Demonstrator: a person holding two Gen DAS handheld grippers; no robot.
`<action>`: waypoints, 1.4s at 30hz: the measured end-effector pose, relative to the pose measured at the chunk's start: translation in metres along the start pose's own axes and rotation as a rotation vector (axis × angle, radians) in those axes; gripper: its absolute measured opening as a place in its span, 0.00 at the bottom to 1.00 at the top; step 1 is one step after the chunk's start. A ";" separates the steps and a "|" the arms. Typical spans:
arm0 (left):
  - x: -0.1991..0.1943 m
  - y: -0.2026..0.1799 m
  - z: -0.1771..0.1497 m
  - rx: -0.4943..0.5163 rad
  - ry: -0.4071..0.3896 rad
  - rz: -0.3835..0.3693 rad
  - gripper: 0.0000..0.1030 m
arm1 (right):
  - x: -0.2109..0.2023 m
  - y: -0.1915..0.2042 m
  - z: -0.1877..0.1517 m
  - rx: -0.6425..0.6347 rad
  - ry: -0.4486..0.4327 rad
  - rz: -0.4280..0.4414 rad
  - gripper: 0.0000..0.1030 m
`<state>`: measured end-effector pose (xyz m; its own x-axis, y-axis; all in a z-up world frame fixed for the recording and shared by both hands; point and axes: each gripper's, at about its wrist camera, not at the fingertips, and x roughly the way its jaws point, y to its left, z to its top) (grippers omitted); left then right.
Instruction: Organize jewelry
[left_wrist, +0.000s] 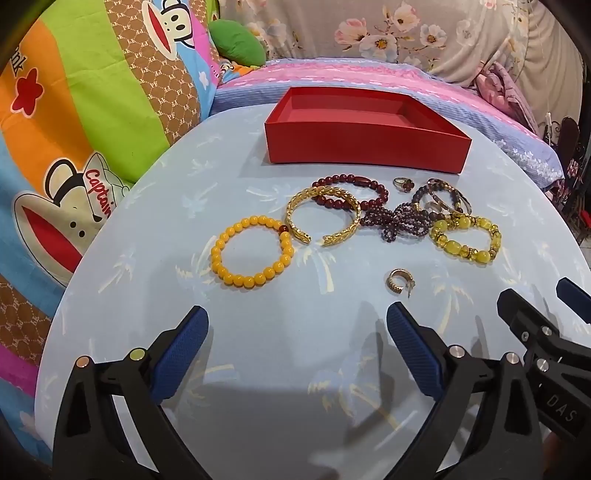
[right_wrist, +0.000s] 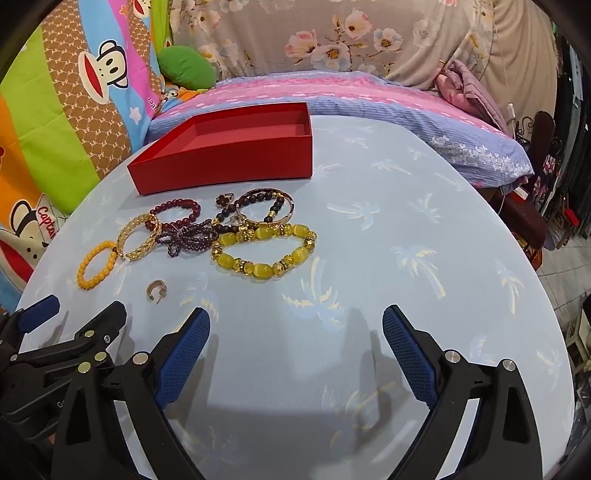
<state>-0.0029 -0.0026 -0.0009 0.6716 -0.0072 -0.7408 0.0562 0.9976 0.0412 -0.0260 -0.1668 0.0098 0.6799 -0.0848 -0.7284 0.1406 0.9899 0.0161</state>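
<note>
1. My left gripper (left_wrist: 297, 332) hangs low over the near edge of the table (left_wrist: 258, 369), its fingers spread wide and holding nothing.
2. My right gripper (right_wrist: 295, 332) sits just beside it toward the right edge, fingers equally wide and empty. I judge both are kept back here so the whole spread of jewelry stays in view before I choose a piece.
3. The red box (left_wrist: 365, 142) stands open near the far edge, empty as far as I can see inside; it is probably where the pieces should end up, so nothing is sorted yet.
4. The jewelry lies loose between the box and my fingers. The yellow bead bracelet (left_wrist: 251, 251) is toward the left edge, touching the gold cuff (left_wrist: 323, 214).
5. The cuff overlaps the dark red bead bracelet (left_wrist: 351, 192), which runs into a tangle of purple beads (left_wrist: 397, 221) and more bangles behind; picking from that knot could drag neighbours along.
6. The yellow-green bracelet (right_wrist: 264, 249) lies nearest my right fingers.
7. The small gold hoop earring (left_wrist: 400, 282) rests alone, closest to the near edge, so I judge it the easiest first pick, though it is tiny and may slip.
</note>
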 end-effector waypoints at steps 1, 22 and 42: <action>0.001 0.002 0.000 0.002 0.001 0.000 0.89 | -0.001 0.000 -0.002 0.001 0.000 0.000 0.88; 0.000 0.003 -0.003 0.008 -0.003 0.002 0.89 | 0.000 -0.002 -0.002 0.010 -0.001 0.001 0.88; 0.000 0.003 -0.002 0.009 -0.002 0.001 0.89 | -0.002 -0.002 -0.002 0.010 -0.004 0.000 0.88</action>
<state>-0.0044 0.0001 -0.0025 0.6735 -0.0060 -0.7392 0.0617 0.9969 0.0481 -0.0292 -0.1681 0.0094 0.6832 -0.0849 -0.7253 0.1477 0.9888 0.0234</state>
